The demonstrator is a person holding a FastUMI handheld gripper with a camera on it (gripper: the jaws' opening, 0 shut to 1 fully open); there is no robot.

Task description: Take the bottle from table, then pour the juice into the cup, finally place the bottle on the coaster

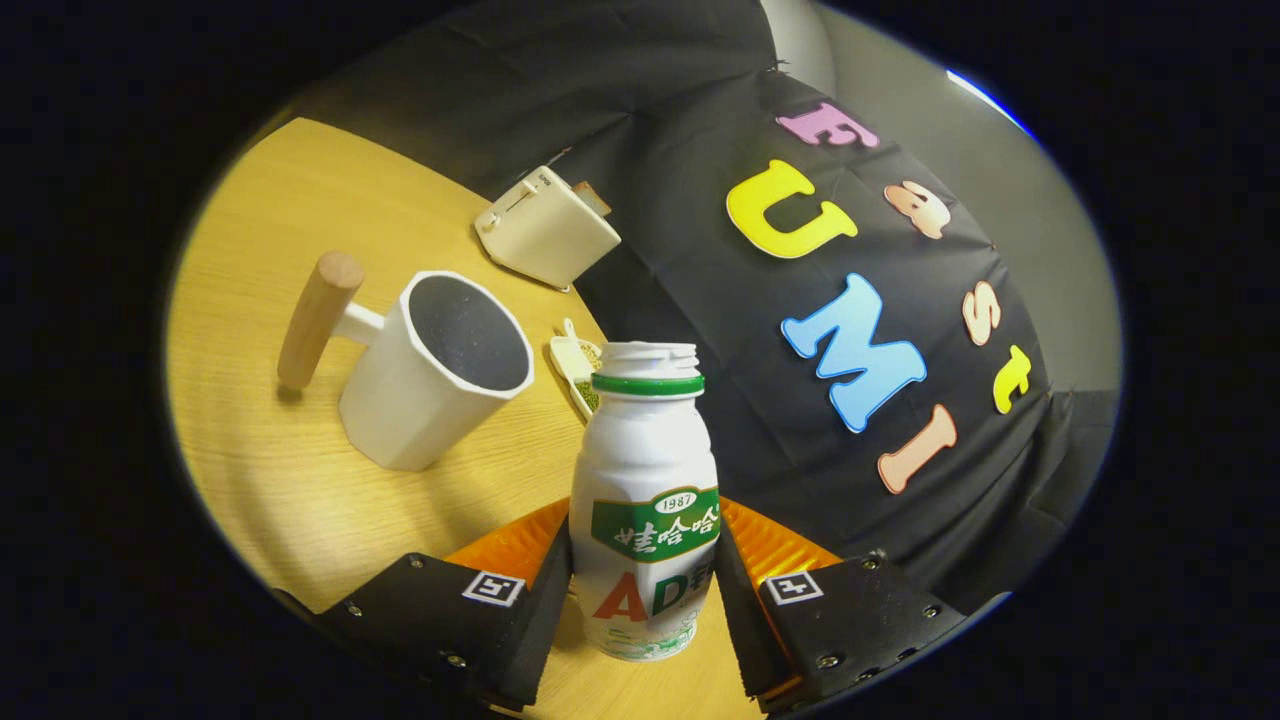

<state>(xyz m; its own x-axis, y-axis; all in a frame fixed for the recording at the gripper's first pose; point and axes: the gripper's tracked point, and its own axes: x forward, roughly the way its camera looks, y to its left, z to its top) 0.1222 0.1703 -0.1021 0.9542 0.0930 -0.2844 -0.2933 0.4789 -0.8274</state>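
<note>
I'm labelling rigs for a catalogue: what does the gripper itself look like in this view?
The gripper has two wedge-shaped fingers, blocky and faceted, narrowing toward the bottle. Each carries a small square black-and-white marker on top and several round screw heads along its outer edge. No cables are visible.

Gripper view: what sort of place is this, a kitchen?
Probably a staged breakfast table in a booth, not a real kitchen: a toaster, a cup and a bottle held between the gripper fingers, on a wooden table.

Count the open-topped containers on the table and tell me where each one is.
2. The uncapped bottle stands between the hand-held gripper fingers; the white cup with a wooden handle sits beyond them. Others may be hidden.
</note>
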